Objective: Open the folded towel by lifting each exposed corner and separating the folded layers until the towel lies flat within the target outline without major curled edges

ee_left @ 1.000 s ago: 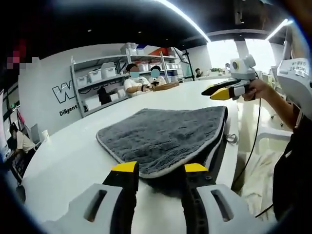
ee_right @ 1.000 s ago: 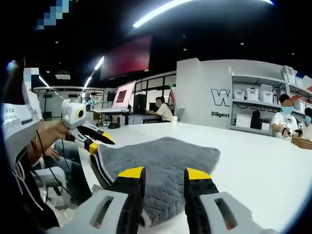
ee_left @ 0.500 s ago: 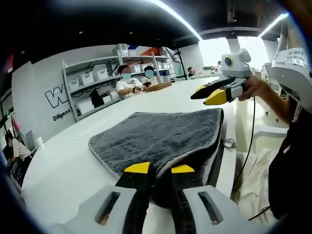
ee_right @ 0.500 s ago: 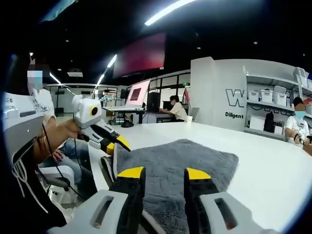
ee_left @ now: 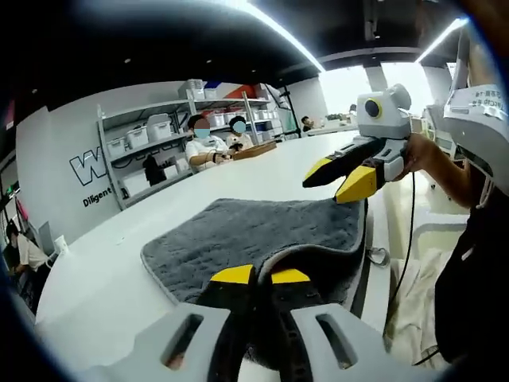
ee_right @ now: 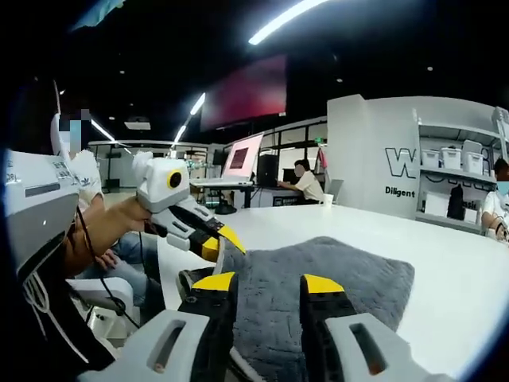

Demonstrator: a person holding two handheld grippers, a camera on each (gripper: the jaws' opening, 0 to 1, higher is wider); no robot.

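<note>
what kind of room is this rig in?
Likely an open office or lab workspace: wall shelving with storage bins, people seated at desks with monitors, and a long white table holding the grey towel.

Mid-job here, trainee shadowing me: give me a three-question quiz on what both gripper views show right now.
1. True or false: the left gripper has its yellow-tipped jaws shut on the near edge of the grey plush towel.
2. Multiple choice: the right gripper is
A. shut on the towel
B. open, with the towel seen between its jaws
C. holding a storage bin
3. Fill in: the towel lies on a ______ table.

Key:
1. True. The left gripper's jaws meet at a raised fold of the towel's edge.
2. B. In the right gripper view the jaws stand apart over the towel.
3. White.
</note>
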